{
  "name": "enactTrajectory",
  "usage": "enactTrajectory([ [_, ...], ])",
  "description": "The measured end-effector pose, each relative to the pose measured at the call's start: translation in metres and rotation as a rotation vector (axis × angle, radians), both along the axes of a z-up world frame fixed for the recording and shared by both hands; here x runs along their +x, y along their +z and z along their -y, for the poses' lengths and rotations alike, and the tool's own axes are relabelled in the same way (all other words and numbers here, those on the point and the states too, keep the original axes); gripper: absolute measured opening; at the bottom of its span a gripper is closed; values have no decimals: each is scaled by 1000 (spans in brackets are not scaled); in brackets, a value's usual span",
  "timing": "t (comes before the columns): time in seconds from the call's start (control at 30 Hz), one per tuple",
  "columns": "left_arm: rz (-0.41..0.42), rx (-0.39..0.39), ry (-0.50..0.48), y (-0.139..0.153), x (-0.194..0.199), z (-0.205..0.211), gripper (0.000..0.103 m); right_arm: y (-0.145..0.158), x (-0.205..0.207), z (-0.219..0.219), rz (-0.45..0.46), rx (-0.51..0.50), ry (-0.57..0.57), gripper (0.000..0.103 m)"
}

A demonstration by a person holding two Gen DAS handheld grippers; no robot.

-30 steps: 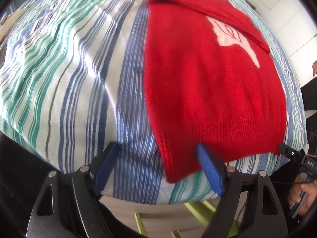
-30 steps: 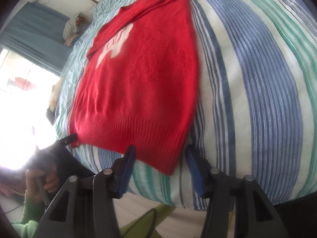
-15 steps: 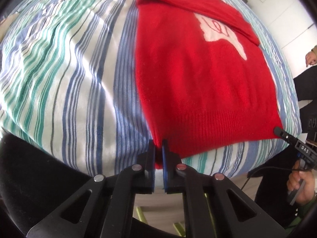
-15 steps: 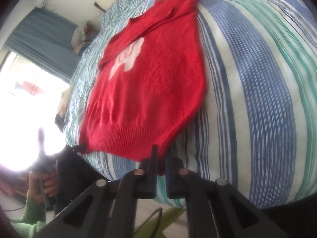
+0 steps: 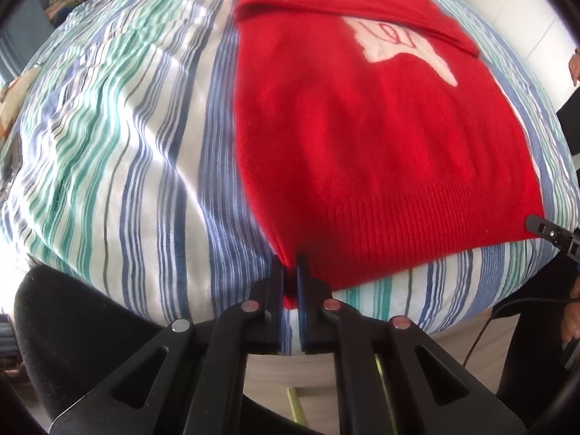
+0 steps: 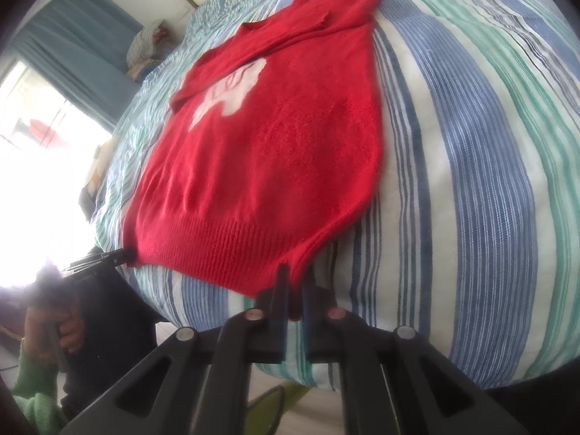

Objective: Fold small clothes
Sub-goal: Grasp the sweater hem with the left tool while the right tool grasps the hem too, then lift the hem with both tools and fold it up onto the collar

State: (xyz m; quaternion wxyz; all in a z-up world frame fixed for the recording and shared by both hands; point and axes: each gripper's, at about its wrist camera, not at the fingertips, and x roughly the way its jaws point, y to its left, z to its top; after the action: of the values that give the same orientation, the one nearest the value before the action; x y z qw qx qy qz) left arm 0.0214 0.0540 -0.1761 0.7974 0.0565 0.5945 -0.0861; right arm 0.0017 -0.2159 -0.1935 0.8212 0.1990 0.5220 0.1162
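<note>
Red sweater (image 5: 377,166) hem, left gripper (image 5: 289,272) clamped, right gripper (image 6: 294,282) clamped

A sweater (image 5: 362,152) lies flat on a bed (image 5: 127,145), hem at the near edge, each hem corner between a gripper's fingers.

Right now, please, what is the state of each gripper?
Left gripper: shut on the sweater, at one hem corner.
Right gripper: shut on the sweater, at the other hem corner.

No text can be read; the red sweater (image 5: 366,152) bears only a white motif (image 5: 402,49).
</note>
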Motion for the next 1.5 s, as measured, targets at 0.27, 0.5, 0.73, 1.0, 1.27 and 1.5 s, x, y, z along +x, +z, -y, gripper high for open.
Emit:
enactTrajectory([
  [0.27, 20, -31, 46, 15, -6, -26, 64, 0, -3, 2, -30, -18, -14, 23],
  [0.5, -102, -227, 91, 1, 3, -47, 64, 8, -14, 29, -42, 20, -41, 41],
  [0.73, -153, -253, 39, -12, 7, -18, 4, -11, 0, 13, -74, 46, 18, 44],
  [1.0, -91, -373, 88, 34, 9, -41, 2, 10, 2, 13, -7, 62, 9, 5],
  [1.27, 112, -480, 131, 77, 92, -35, 2, 68, 51, 28, 163, 53, -52, 5],
  [1.5, 215, -433, 157, 83, 225, -26, 2, 91, 179, 55, 247, -5, -100, 5],
])
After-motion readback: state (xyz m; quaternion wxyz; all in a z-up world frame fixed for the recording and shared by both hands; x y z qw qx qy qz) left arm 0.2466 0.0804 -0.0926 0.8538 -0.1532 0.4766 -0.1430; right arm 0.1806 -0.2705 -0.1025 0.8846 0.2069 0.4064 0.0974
